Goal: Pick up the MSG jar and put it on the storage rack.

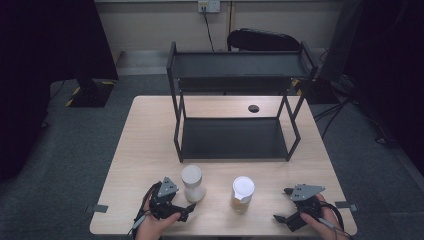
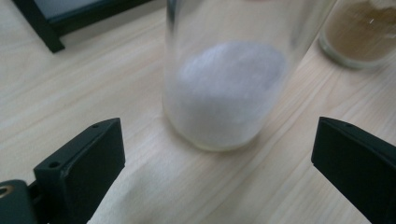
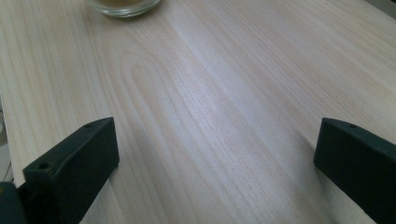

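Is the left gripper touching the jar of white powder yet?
Apart. In the left gripper view the left gripper is open, and the jar of white powder stands ahead of its jaws with bare table between jar and jaws on each side.

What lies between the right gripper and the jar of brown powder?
Nothing but bare wood of the table. The right gripper view shows its open jaws with the jar of brown powder farther ahead, and the high view agrees for the right gripper.

You hold your left gripper (image 1: 184, 210) beside a white-lidded jar (image 1: 192, 183) and your right gripper (image 1: 285, 205) near a second jar (image 1: 242, 194), before a black two-tier rack (image 1: 235, 105).
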{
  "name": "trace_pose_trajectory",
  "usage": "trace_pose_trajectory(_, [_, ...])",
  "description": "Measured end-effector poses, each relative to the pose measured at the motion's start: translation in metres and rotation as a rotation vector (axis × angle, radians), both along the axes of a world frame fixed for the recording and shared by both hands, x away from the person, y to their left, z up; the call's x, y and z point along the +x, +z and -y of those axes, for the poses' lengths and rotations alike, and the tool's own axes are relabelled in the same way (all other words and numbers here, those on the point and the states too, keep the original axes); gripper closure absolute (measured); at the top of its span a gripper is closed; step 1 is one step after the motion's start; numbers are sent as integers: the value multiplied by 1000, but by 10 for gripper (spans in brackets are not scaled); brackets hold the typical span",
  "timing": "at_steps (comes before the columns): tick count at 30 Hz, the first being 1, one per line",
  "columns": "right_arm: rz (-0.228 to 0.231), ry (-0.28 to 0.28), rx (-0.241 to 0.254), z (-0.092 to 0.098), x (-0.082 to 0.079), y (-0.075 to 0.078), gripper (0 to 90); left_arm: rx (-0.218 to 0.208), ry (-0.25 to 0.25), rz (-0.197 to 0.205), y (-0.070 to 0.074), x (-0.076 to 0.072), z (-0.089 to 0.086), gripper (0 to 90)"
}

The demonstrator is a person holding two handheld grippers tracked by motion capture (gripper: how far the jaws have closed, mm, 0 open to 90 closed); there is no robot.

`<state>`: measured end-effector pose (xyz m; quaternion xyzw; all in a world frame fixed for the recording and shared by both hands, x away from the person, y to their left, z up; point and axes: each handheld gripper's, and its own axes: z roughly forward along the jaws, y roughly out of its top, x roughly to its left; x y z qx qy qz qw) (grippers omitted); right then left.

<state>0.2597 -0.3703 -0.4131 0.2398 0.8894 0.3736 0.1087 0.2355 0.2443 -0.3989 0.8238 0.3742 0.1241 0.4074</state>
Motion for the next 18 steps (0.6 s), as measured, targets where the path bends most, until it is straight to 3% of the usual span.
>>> trace_pose_trajectory(10, [1,4,1,0,1,0,0,-36,1,17,9,1,3,23])
trace_pose_trajectory(18, [1,4,0,0,1,0,0,-60,-2,6,17,10,5,23])
